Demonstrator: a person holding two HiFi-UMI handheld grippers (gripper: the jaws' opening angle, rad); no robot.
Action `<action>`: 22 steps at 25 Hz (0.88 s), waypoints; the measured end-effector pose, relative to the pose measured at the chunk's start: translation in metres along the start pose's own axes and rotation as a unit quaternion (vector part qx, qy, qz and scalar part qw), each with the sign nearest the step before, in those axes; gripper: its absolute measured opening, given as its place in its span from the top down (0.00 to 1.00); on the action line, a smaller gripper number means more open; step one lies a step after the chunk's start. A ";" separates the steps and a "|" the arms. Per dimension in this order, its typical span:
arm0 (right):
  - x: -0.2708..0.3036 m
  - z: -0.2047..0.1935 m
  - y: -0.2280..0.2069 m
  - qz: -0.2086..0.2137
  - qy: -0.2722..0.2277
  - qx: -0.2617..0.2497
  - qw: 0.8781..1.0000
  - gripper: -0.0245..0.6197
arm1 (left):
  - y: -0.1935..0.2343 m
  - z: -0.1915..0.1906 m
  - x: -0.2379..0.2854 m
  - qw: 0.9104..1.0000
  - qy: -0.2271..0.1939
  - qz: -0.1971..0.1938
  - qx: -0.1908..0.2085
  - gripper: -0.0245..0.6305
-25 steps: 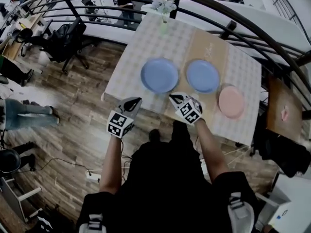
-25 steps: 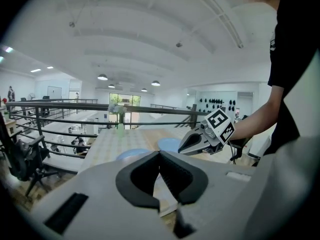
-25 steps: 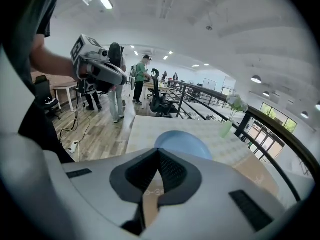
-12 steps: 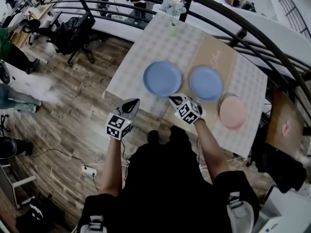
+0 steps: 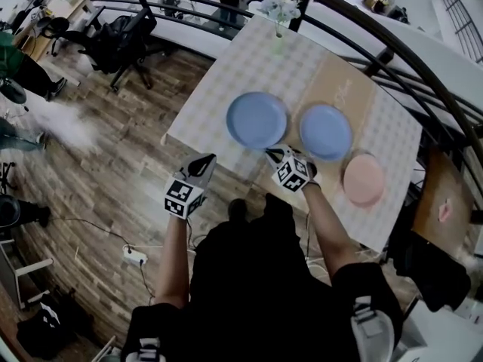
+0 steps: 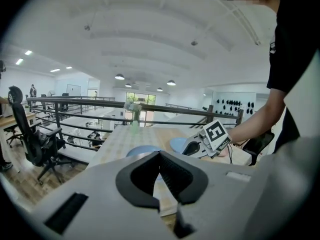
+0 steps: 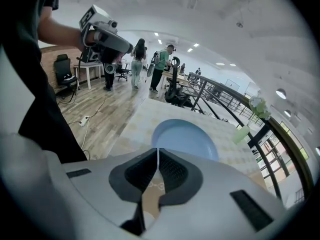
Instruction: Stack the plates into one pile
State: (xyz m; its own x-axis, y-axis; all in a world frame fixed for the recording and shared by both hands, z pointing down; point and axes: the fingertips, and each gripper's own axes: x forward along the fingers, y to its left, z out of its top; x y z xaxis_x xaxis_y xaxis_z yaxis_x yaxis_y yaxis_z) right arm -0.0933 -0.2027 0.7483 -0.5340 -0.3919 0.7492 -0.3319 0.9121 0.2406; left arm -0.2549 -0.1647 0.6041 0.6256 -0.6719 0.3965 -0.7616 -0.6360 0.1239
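Three plates lie apart in a row on table [image 5: 249,55]: first blue plate [image 5: 256,119], second blue plate [image 5: 326,132], pink plate [image 5: 364,179]. Left gripper [image 5: 204,160] and right gripper [image 5: 271,154] are beside table's near edge, jaws pressed together, empty. Stacking not begun.

left blue plate [image 7: 184,136]: near rim hidden behind fingers [image 7: 175,173] | flowers [image 5: 278,7]: too small to tell kind

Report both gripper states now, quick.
Left hand-held gripper: closed, jaws together, holding nothing.
Right hand-held gripper: closed, jaws together, holding nothing.
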 end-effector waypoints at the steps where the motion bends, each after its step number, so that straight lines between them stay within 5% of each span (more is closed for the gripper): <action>1: 0.003 -0.003 0.000 0.001 0.004 -0.004 1.000 0.94 | 0.001 0.000 -0.001 1.000 -0.001 0.004 -0.003 0.96; 22: 0.061 -0.025 0.006 0.052 0.066 -0.122 0.989 0.85 | 0.015 -0.008 -0.014 0.999 0.001 0.045 -0.025 0.96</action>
State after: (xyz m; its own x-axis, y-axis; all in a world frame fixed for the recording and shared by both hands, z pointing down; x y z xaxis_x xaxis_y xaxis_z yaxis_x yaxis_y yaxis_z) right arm -0.1088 -0.2179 0.8114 -0.4432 -0.2898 0.8483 -0.0747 0.9549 0.2872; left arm -0.2758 -0.1619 0.6075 0.5543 -0.7243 0.4100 -0.8221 -0.5534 0.1339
